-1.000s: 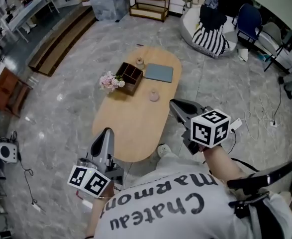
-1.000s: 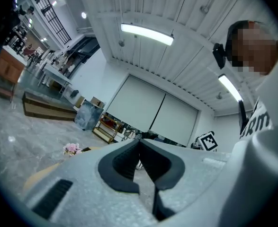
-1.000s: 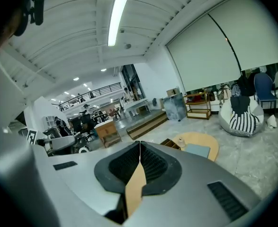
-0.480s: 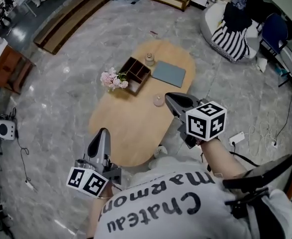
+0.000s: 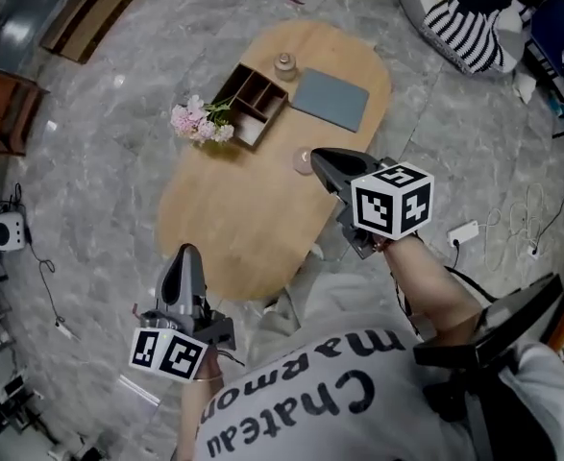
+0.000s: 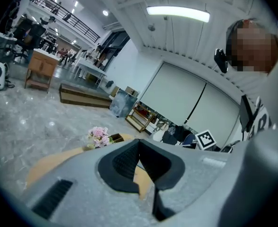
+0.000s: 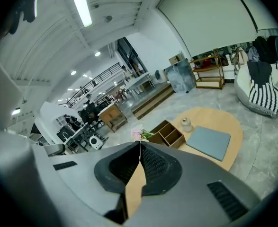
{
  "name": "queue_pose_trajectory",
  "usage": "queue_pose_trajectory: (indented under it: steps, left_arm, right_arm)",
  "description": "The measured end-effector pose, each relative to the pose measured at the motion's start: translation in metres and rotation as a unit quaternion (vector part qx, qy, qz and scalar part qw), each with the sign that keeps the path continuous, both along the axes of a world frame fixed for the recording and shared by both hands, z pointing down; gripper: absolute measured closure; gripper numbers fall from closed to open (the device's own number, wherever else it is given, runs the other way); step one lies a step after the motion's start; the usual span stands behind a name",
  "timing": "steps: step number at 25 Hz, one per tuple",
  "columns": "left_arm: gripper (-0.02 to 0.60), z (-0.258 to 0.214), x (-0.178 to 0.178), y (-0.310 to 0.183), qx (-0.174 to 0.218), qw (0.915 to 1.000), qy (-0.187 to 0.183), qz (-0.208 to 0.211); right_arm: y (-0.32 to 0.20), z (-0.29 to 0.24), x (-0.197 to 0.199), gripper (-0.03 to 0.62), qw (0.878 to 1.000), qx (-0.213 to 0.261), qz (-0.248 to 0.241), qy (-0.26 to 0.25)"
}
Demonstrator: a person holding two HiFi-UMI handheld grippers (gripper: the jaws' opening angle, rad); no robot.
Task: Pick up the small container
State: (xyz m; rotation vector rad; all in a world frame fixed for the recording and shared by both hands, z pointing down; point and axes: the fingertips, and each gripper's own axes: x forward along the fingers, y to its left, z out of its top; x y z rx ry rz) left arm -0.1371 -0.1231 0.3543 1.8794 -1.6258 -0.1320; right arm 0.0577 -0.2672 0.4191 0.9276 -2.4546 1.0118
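Down near us, our left gripper (image 5: 186,254) hangs by the near end of the oval wooden surface (image 5: 224,229). Its fingers are pressed together at the tips, with nothing between them.

Our right gripper (image 5: 317,156) is a bit farther out, over the right side of the surface. Its fingers are pressed together too, and they hold nothing.

The small container (image 5: 303,162) is round and pale pink. It sits on the surface, just beside the tips of the right fingers in the head view. We cannot tell if they touch it.

Farther on, a bunch of pink flowers (image 5: 193,123) lies at the left edge, right beside a wooden box (image 5: 253,94) with little rooms in it. A flat grey-blue pad (image 5: 331,100) lies just right of the box. At the far end, a little jar (image 5: 283,64) stands beside the box. Grey stone floor (image 5: 89,190) is all around.
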Motion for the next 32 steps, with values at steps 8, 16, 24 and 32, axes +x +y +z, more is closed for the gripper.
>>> queue_pose_trajectory:
  steps: [8, 16, 24, 32]
  left_arm:
    - [0.568, 0.043, -0.020, 0.008, -0.061, 0.9979, -0.020, -0.011]
    - [0.568, 0.092, -0.033, 0.030, -0.107, 0.9925, -0.061, 0.002]
    - [0.568, 0.115, -0.044, 0.041, -0.124, 0.9916, -0.037, -0.005]
    - [0.568, 0.146, -0.045, 0.057, -0.154, 0.9880, 0.001, -0.015]
  right_arm:
    - [-0.010, 0.091, -0.006, 0.580, 0.998, -0.050, -0.010, 0.021]
    - [-0.004, 0.158, 0.008, 0.580, 0.995, -0.078, 0.001, 0.063]
    - [0.001, 0.201, 0.011, 0.580, 0.990, -0.077, -0.015, 0.115]
    - [-0.023, 0.232, 0.009, 0.567, 0.986, -0.039, -0.012, 0.160]
